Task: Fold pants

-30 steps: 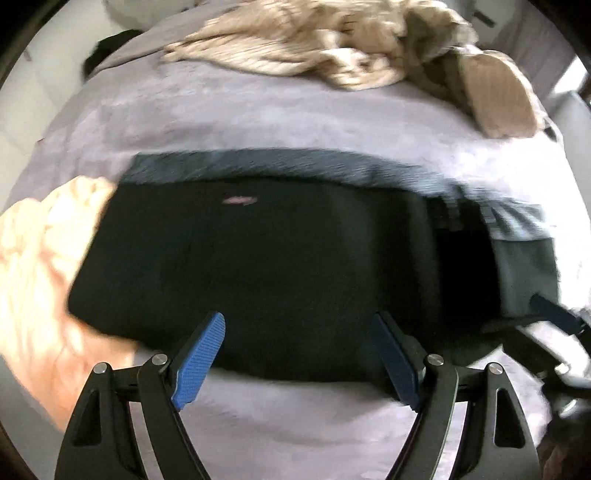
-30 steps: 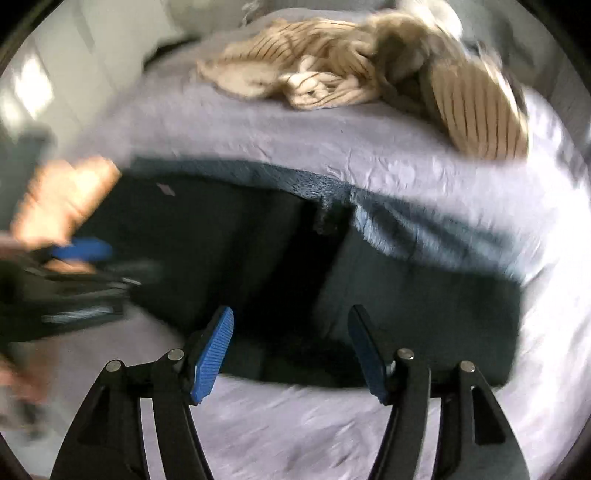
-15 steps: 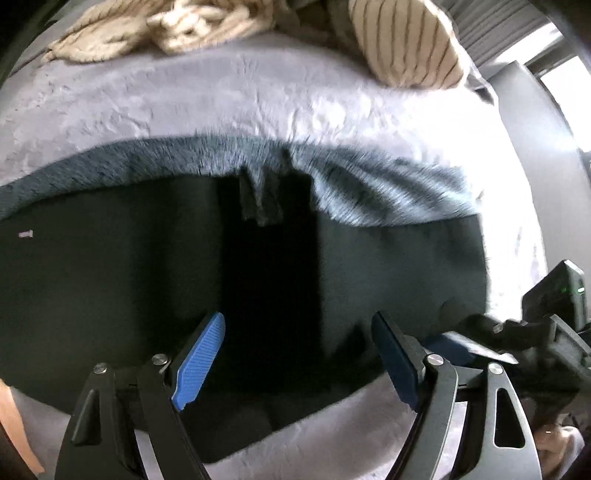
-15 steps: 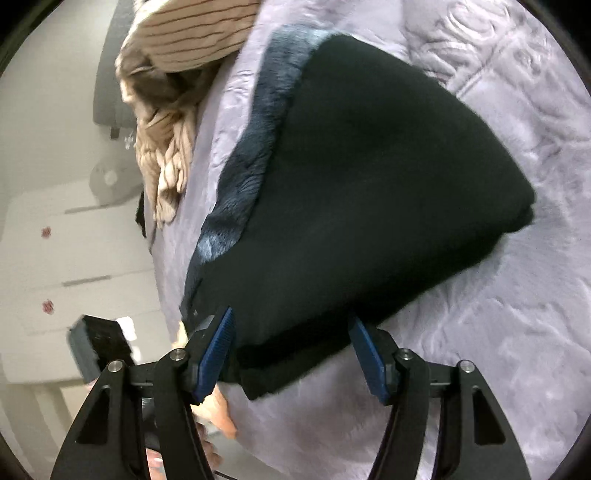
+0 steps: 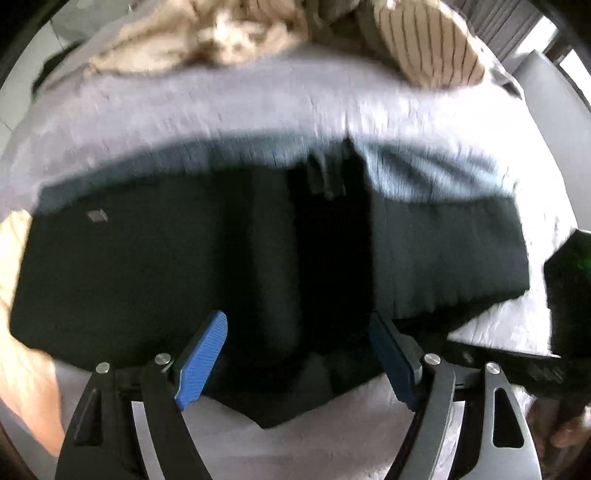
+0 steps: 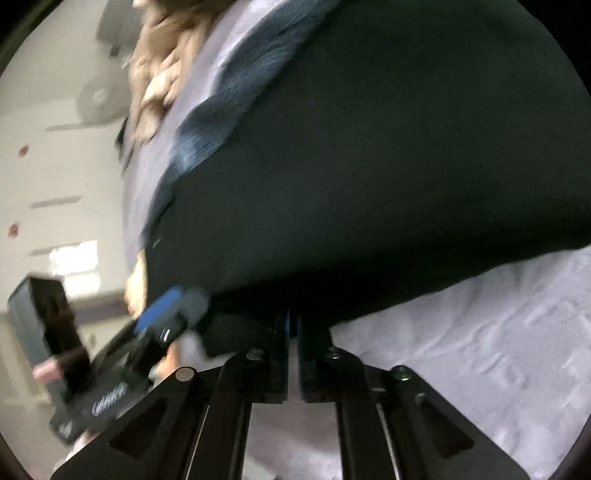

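Note:
The black pants (image 5: 221,258) lie folded in a wide band across the lilac bed cover (image 5: 221,103), with a blue-grey inner lining showing along the far edge. My left gripper (image 5: 299,354) is open, its blue pads straddling the near edge of the pants. In the right wrist view the pants (image 6: 369,166) fill the frame. My right gripper (image 6: 291,325) is shut on the near edge of the pants. The left gripper (image 6: 162,314) also shows at the left of the right wrist view.
A heap of beige striped clothes (image 5: 295,33) lies at the far side of the bed. A peach garment (image 5: 22,332) lies at the left edge. The right gripper's body (image 5: 569,280) sits at the right. White cabinets (image 6: 44,166) stand beyond the bed.
My right gripper has closed on the near edge of the pants. My left gripper stayed open and shifted slightly back along the near edge. Both views are blurred by motion.

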The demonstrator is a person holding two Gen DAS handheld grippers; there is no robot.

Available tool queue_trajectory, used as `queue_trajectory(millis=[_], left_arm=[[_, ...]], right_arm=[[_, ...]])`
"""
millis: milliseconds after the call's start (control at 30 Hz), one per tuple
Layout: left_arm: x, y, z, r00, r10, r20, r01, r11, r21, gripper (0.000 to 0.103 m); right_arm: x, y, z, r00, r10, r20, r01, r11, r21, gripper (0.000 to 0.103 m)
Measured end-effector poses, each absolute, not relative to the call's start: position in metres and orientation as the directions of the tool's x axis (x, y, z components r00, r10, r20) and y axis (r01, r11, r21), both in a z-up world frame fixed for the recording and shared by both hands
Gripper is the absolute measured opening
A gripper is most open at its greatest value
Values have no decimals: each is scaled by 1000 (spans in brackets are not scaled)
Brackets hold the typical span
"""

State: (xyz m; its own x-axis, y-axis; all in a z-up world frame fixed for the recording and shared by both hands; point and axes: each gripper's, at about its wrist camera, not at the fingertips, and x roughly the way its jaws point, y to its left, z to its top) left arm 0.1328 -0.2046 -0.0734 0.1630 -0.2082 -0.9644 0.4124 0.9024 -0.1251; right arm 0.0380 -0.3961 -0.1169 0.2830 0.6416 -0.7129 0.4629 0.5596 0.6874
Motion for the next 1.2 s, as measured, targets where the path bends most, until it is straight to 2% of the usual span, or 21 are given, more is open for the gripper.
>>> queue_trajectory(millis=[33,100,133,167,267,333,400,433,500,567,667,700,767,800,933,1033,1067,1200], left_arm=[[136,-205,-66,188,-214,-958,420,900,-118,80],[144,-210,-56,208,-241,-948,428,894,-133,80],[149,-216,-52,209,-258,-943,433,889,-147,80],[154,-224,-49,211,-272,-939,442,883,-156,80],[164,-252,-43,230,-318,-920,482,858,-176,80],[163,-274,-42,234,-344,-910,513,838,-185,80],[168,-301,-50,224,-364,-904,541,818,-195,80],[170,-309,-54,217,-367,-904,546,814,-199,80],[172,-322,-67,230,-337,-913,548,820,-165,80],[173,-319,-86,245,-251,-937,525,847,-89,80],[168,-300,-112,219,-185,-958,501,864,-52,81],[165,-294,-116,218,-189,-957,511,858,-53,81],[162,-283,-119,222,-159,-962,517,856,-22,88],[163,-271,-120,192,-183,-964,491,869,-67,88],[158,-244,-106,201,-186,-962,462,884,-75,88],[153,-224,-93,218,-180,-959,452,890,-64,88],[152,-216,-89,225,-175,-959,439,897,-61,88],[148,-179,-80,231,-139,-963,372,927,-44,88]], right_arm=[[39,-396,-103,281,654,-702,412,579,704,9],[41,-407,-69,302,635,-711,302,644,703,28],[40,-417,-55,326,610,-722,270,671,690,51],[39,-435,-39,375,551,-746,258,711,655,62],[46,-492,-22,475,373,-797,324,768,552,62],[52,-525,-31,482,311,-820,411,746,524,60],[64,-554,-56,466,307,-830,474,706,527,53],[72,-559,-65,434,310,-846,493,704,511,44],[90,-556,-93,340,335,-878,520,711,473,41],[96,-538,-90,319,295,-901,486,765,423,41],[103,-509,-79,285,212,-935,376,872,313,46],[105,-507,-81,277,198,-940,363,884,293,48],[112,-506,-90,263,202,-943,375,879,293,51],[110,-507,-87,262,197,-945,393,872,291,51],[90,-487,-35,369,47,-928,373,907,194,51],[91,-458,-21,432,181,-884,312,889,334,49],[99,-445,-25,430,254,-866,277,876,394,45],[140,-397,-71,373,354,-858,266,845,464,43]])
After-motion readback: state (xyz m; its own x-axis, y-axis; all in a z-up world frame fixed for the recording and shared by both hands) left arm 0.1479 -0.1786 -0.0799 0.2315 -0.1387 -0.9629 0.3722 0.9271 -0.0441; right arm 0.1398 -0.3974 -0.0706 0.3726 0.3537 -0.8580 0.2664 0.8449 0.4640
